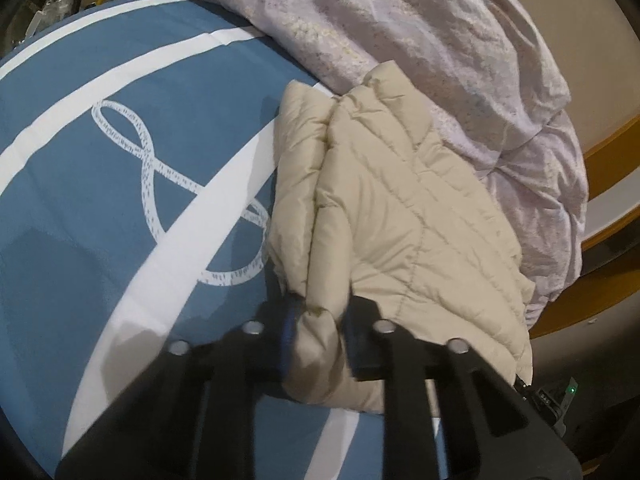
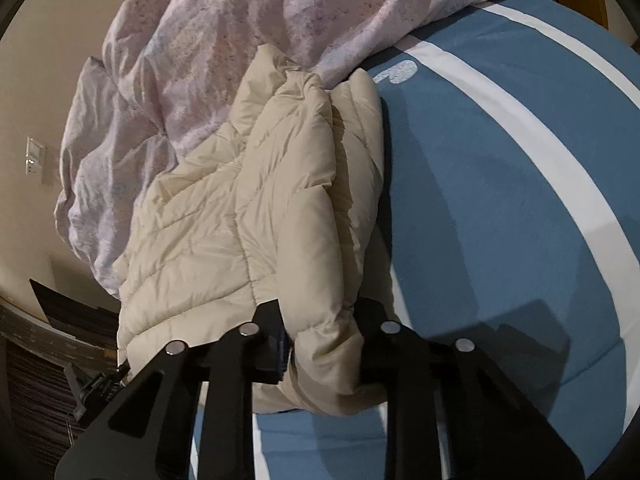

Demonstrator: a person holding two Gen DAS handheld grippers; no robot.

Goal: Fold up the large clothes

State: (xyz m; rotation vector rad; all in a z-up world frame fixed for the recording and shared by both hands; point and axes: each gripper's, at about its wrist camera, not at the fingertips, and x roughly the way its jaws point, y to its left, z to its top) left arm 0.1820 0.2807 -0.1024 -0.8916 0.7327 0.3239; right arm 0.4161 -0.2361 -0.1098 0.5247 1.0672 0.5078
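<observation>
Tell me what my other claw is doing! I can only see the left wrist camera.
Observer: The right gripper is shut on a puffy fold at the near edge of the beige jacket.
Operator: Is the jacket squished up on that side?
Observer: Yes. Past the gripper, that edge bunches into a thick roll next to the blue sheet.
Operator: Is there anything on the wall over there?
Observer: A white switch plate, to the left of the pink quilt.
</observation>
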